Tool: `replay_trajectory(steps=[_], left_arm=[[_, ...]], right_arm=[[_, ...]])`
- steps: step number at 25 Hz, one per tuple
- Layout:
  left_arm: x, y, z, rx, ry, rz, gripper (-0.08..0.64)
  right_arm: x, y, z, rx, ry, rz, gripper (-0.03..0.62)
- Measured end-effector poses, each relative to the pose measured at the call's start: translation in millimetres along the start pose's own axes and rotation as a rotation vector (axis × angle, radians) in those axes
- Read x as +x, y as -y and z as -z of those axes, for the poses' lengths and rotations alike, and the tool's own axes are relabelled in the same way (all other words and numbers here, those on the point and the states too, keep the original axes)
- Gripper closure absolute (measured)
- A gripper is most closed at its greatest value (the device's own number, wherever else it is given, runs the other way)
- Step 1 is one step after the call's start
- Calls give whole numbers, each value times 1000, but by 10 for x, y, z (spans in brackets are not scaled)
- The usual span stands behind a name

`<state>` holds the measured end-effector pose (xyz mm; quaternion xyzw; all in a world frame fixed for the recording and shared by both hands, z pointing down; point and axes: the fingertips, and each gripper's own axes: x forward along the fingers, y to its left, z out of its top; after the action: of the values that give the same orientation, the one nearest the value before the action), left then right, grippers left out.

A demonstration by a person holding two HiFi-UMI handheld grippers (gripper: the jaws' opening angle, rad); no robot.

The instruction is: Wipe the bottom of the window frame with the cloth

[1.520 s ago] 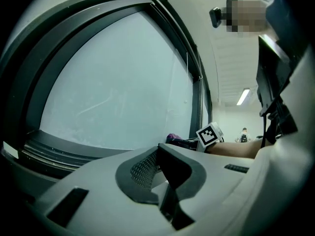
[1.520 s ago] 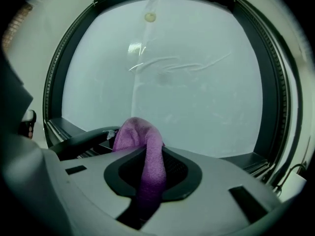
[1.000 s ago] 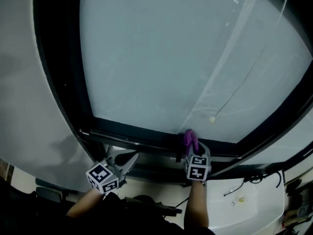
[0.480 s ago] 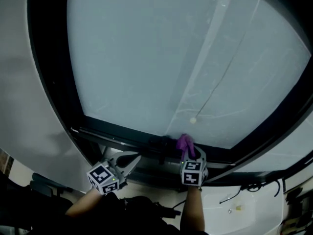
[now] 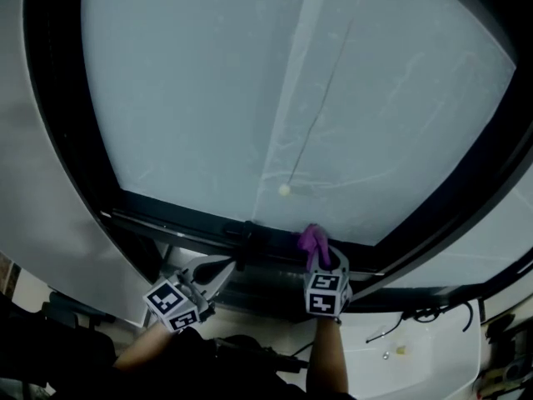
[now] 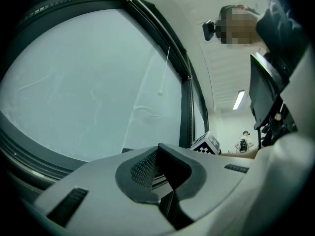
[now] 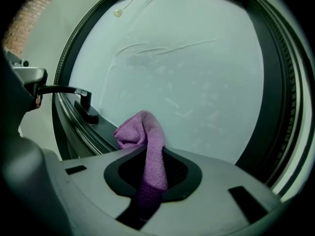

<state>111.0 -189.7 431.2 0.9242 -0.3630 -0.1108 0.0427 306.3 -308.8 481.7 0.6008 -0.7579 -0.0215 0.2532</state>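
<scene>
The window's black bottom frame runs under frosted glass. My right gripper is shut on a purple cloth and holds it against that frame, right of the black window handle. In the right gripper view the cloth hangs up out of the shut right gripper, with the handle to its left along the frame. My left gripper hovers just below the frame to the left, shut and holding nothing; its jaws show closed together.
A blind cord with a small bead hangs in front of the glass. A grey wall stands left of the window. Below right is a white surface with cables. A person stands far off.
The right gripper has slid the cloth to the right along the bottom frame, away from the handle and past the cord bead. The left gripper has stayed below the frame.
</scene>
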Motion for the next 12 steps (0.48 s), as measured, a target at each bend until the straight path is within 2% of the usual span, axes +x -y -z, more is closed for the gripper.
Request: replay_trajectory(steps=[5, 12], left_arm=[[26, 104, 32, -19, 28, -16, 568], [114, 119, -119, 20, 15, 92, 568]], right_arm=[[-5, 77, 10, 32, 23, -11, 525], [-15, 214, 72, 71, -10, 46, 525]])
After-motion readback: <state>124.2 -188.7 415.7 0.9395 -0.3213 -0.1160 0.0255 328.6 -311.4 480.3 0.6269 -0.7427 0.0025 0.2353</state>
